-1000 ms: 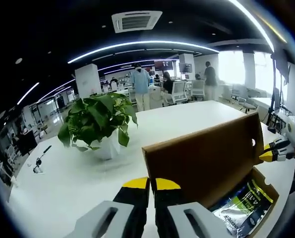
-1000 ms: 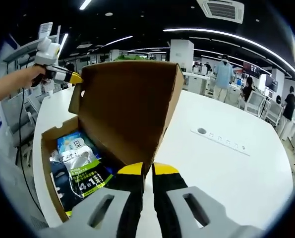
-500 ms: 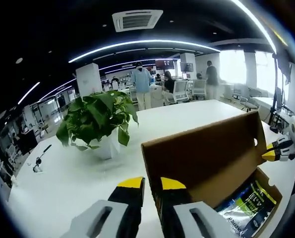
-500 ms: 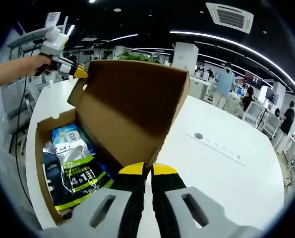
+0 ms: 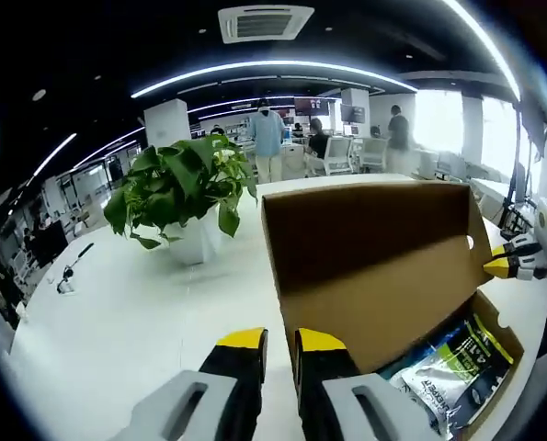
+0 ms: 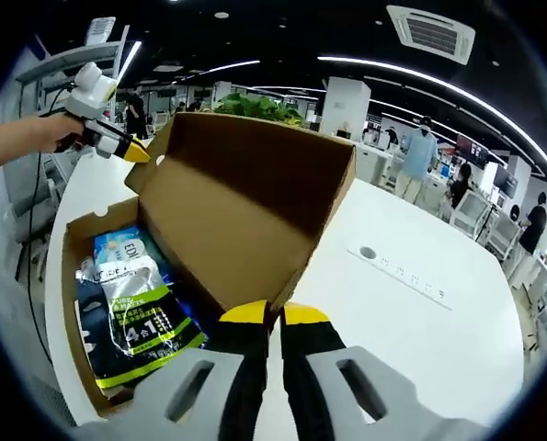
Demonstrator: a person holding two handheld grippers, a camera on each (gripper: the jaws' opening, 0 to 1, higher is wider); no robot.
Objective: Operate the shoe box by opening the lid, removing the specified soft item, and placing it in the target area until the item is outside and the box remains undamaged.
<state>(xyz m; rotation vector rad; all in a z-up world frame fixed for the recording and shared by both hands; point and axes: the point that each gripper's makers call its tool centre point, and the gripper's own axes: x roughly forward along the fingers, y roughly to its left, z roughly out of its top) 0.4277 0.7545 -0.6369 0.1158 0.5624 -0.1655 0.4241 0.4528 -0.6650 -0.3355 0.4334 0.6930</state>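
The brown corrugated cardboard shoe box [image 6: 80, 303] sits on the white tabletop [image 6: 438, 322] with its hinged brown cardboard lid [image 6: 245, 207] swung up. The right tongs [image 6: 273, 317], yellow-tipped black jaws all but together, appear to pinch one corner of that lid's edge, though the contact itself is hidden behind the tips. The left tongs [image 5: 271, 340] stand with their jaws a little apart at the lid's other corner; in the right gripper view they reach in from the left with a yellow tip touching the lid, and I cannot tell whether they actually grip the board. Inside the box lie the soft items: a glossy navy and silver plastic pouch with a lime-green band and "4 in 1" print [image 6: 135, 322], lying over a light blue plastic packet [image 6: 126, 253] near the far wall. In the left gripper view the pouch [image 5: 443, 372] lies in the open box below the raised lid. The pouch looks light, limp and slick, likely to sag and slide, so a firm pinch on a sealed flat edge or corner seems better than squeezing its belly. The lid is thin board that would crease at the hinge if forced further back. A green leafy plant in a white pot [image 5: 186, 197] stands well apart from the box.
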